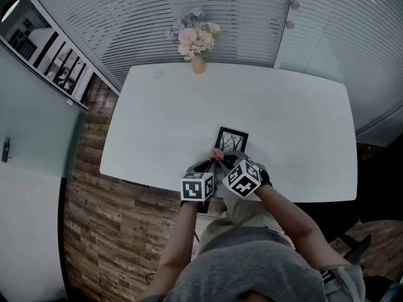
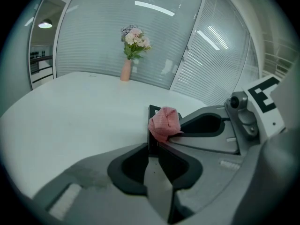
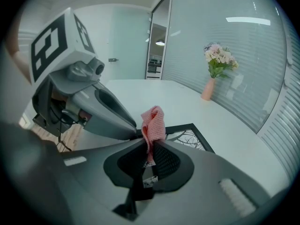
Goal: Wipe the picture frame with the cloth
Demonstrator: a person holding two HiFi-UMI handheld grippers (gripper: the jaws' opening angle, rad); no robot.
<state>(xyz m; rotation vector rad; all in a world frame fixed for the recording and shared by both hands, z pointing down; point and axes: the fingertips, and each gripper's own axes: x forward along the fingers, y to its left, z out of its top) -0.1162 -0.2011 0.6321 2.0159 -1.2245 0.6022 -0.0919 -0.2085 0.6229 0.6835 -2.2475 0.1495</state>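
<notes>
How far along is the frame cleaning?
Gripping looks done: the left claw pinches the picture frame by its edge, and the right claw clamps the pink cloth. In hand: the cloth sits at the frame's near edge. Left: wiping across the glass; how much is wiped already, I cannot tell.

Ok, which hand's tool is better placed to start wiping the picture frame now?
Right. The right tool is shut on the pink cloth, close by the picture frame. The left tool is clamped on the frame's edge, likely steadying it.
</notes>
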